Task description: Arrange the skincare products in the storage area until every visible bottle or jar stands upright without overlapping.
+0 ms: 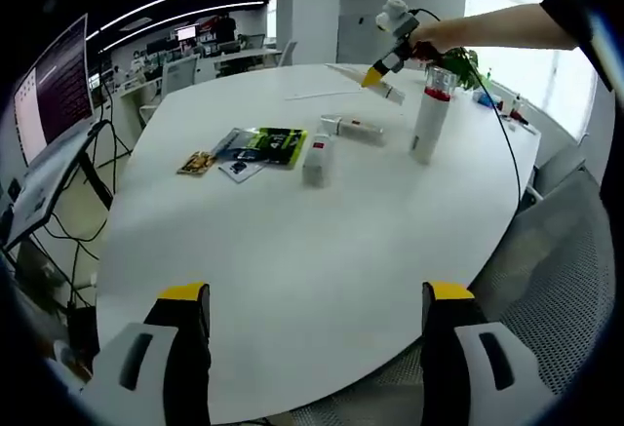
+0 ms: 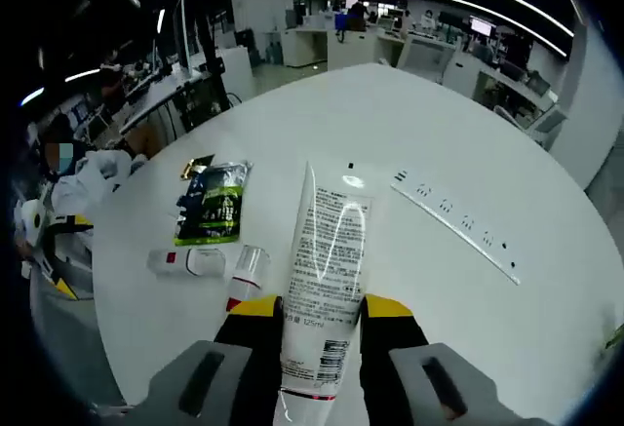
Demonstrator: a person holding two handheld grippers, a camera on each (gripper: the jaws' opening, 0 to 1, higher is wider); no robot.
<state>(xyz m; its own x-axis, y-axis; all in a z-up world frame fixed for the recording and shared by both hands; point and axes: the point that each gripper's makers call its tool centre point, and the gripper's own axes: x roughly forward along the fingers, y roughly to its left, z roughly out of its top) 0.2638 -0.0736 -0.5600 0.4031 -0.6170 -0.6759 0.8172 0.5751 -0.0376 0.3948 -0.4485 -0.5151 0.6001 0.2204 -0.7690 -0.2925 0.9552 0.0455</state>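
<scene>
My right gripper (image 2: 322,307) is shut on a white tube with printed text (image 2: 327,251), held above the white table (image 2: 439,134). In the left gripper view that gripper (image 1: 382,70) hangs over the table's far side with the tube (image 1: 392,92) in it. A white bottle with a red band and clear cap (image 1: 427,119) stands upright close by, and from above it lies just left of the held tube (image 2: 246,268). Two white tubes (image 1: 317,159) (image 1: 353,130) lie flat. My left gripper (image 1: 317,299) stands open at the near table edge, nothing between its jaws.
Green packets (image 1: 265,143) (image 2: 216,207) and a small gold packet (image 1: 198,163) (image 2: 195,166) lie on the table. A white power strip (image 2: 453,219) runs across it. A mesh chair (image 1: 551,270) stands at the right, a monitor (image 1: 49,104) at the left, a plant (image 1: 466,59) behind the bottle.
</scene>
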